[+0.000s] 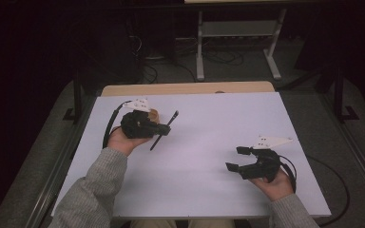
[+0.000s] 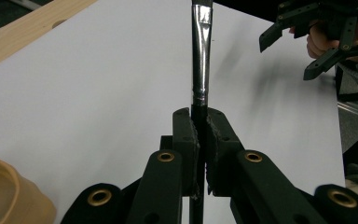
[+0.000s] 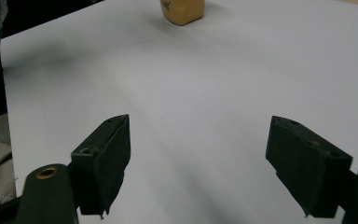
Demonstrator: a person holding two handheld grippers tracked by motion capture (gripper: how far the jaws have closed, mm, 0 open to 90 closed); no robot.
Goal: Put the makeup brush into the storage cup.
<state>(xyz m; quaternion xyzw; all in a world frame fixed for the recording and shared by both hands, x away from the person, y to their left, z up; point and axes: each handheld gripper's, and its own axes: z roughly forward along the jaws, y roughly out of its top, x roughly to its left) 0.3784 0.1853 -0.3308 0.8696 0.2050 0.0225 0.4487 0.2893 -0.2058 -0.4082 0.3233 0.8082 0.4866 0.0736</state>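
Black-handled paintbrush (image 2: pixel 200 60) with a shiny dark ferrule is pinched tight between the pads of the left gripper (image 2: pixel 200 140), jaws pressed right up against the thin shaft. From the high view the brush (image 1: pixel 164 130) sticks out both sides of the left gripper (image 1: pixel 164 129) at a slant, bristle end pointing up and away over the white table top (image 1: pixel 209 166), at its left half. Just behind that gripper sits a tan rounded plastic-looking object (image 2: pixel 9 196) (can't tell what it is exactly), resting on the table near the pale wooden strip (image 1: pixel 185 89) along the far edge. Right gripper (image 1: pixel 235 159) rests well apart at the right side of the table, jaws spread wide with nothing between them; its own view (image 3: pixel 198 158) has bare white surface between the two black pads.
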